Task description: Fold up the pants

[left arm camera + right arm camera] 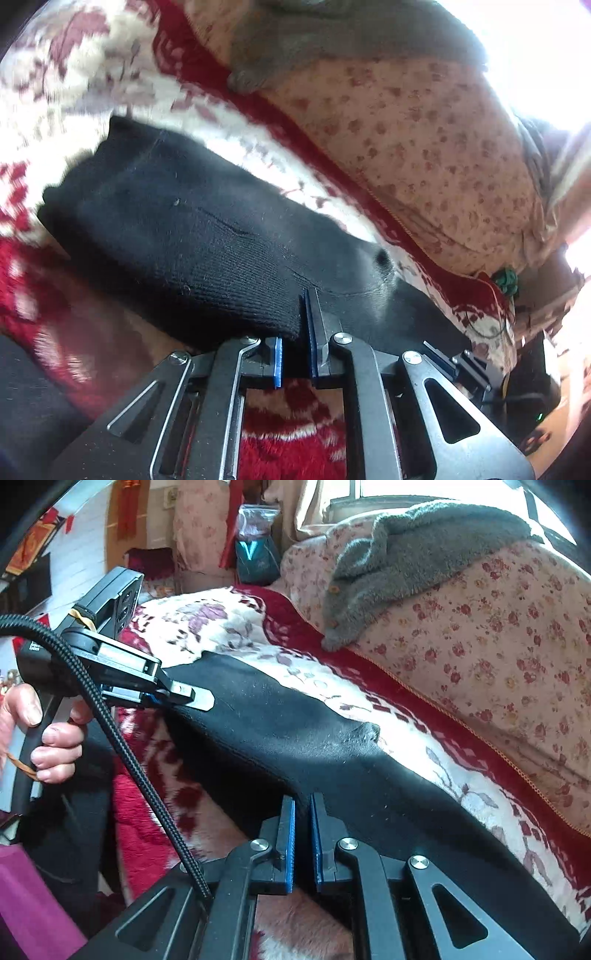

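Note:
The black pants (295,731) lie stretched along a red and white floral blanket (229,627). My right gripper (303,805) is shut on the near edge of the pants. My left gripper (199,701) shows in the right wrist view at the left, clamped on the far end of the same edge, held by a hand. In the left wrist view the left gripper (295,325) grips the edge of the black knit pants (177,229), with cloth between its blue pads (277,360). The pants look lifted and taut between both grippers.
A floral cushion or sofa back (498,638) runs along the right, with a grey fleece garment (406,554) draped on it. A plastic bag (255,550) stands at the back. A black cable (122,746) crosses the left side.

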Available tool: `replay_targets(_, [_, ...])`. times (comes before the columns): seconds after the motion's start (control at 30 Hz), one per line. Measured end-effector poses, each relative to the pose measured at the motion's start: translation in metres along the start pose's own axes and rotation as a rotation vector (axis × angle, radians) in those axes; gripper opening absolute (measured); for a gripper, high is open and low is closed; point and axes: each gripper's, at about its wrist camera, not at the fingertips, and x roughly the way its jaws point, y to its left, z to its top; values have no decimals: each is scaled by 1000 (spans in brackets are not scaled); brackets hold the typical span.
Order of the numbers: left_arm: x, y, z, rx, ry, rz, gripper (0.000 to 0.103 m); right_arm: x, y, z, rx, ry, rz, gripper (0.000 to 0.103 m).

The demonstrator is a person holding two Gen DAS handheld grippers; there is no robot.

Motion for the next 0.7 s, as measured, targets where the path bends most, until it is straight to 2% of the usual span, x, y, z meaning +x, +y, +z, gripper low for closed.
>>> replay_targets(0.1, [5,0,-4,40,18,50,9,2,4,-3,-3,25,35,7])
replay_targets(0.2, [32,16,-10,-13,94,102,10,26,6,-14,-7,74,3,11])
replay_targets(0.27, [30,22,-10,-42,76,64,11,29,6,-15,19,82,2,15])
replay_targets(0.3, [24,20,-9,-20,65,69,17,25,6,-14,22,87,8,24])
replay_targets(0.33, [17,18,-9,1,45,90,25,22,5,-14,24,94,11,29])
replay_targets(0.37, [8,17,-9,28,19,121,28,18,3,-14,29,102,10,34])
replay_targets(0.43, [-5,17,-9,44,-6,155,32,6,-7,-19,64,94,10,34])
replay_targets(0.57, [-37,29,-9,4,-69,162,32,-34,-49,-42,280,37,25,34])
replay_targets(0.7, [-47,22,-5,33,-95,171,32,-75,-91,-73,458,18,-51,36])
